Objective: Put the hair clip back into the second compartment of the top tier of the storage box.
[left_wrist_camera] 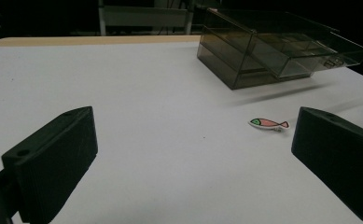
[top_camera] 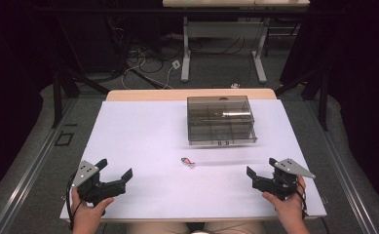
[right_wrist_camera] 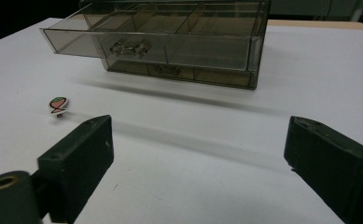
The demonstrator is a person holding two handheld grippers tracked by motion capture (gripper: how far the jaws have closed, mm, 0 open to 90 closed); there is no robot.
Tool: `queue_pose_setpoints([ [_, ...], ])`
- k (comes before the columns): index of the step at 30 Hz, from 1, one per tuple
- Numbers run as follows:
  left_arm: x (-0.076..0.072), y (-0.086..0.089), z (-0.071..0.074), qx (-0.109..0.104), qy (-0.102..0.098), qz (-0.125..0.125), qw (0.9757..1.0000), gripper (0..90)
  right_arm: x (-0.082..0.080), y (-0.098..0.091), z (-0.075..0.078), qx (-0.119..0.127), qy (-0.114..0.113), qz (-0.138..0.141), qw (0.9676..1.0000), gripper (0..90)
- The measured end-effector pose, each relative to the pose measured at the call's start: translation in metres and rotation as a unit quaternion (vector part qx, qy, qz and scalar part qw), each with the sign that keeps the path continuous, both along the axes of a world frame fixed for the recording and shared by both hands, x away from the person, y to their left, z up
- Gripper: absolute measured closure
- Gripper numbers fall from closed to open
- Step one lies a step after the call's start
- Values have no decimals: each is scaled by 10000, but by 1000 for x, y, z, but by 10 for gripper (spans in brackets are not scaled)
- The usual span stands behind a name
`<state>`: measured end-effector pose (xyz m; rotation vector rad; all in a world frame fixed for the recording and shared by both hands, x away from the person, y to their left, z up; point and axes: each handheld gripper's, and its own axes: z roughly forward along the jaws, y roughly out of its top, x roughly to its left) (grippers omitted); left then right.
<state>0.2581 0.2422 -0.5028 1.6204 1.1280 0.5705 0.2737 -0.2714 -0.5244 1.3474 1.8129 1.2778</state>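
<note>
Here, we held the left gripper [top_camera: 115,168] near the table's [top_camera: 143,131] near left corner and the right gripper [top_camera: 260,166] near its near right corner, each in one hand, both pointing inward over the white tabletop. The left hand [top_camera: 87,212] and the right hand [top_camera: 289,204] came in over the near edge. Both grippers' jaws stood spread wide and released, with nothing between them; in the left gripper view and the right gripper view alike, bare tabletop showed in the gap between the black jaws.

The small fish-shaped piece [top_camera: 187,162], pink with a green head, lay flat on the table between our two grippers, a little nearer the near edge than the table's middle, and well apart from both. In the left gripper view the fish-shaped piece [left_wrist_camera: 268,123] lay just ahead of one jaw; in the right gripper view the fish-shaped piece [right_wrist_camera: 58,104] sat off to the side, beyond the other gripper's jaw.

Behind it, toward the far edge and somewhat right of centre, stood the smoky clear drawer box [top_camera: 219,119]. Its drawer [right_wrist_camera: 137,46] was pulled partway out toward us, showing divided compartments and a small clear handle [right_wrist_camera: 129,48] on its front.
</note>
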Motion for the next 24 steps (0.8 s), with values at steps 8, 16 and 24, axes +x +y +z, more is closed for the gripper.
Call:
queue_pose_setpoints([
  [8,-2,-3,0,30,-5,6,10000,5,-1,14,-1,-73,58,99,9999,158],
  [16,-1,-1,-1,47,39,10,10000,6,5,34,0,-119,43,550,9984,259],
  [24,-2,-2,-1,47,24,17,10000,6,11,51,3,-100,176,801,9966,307],
])
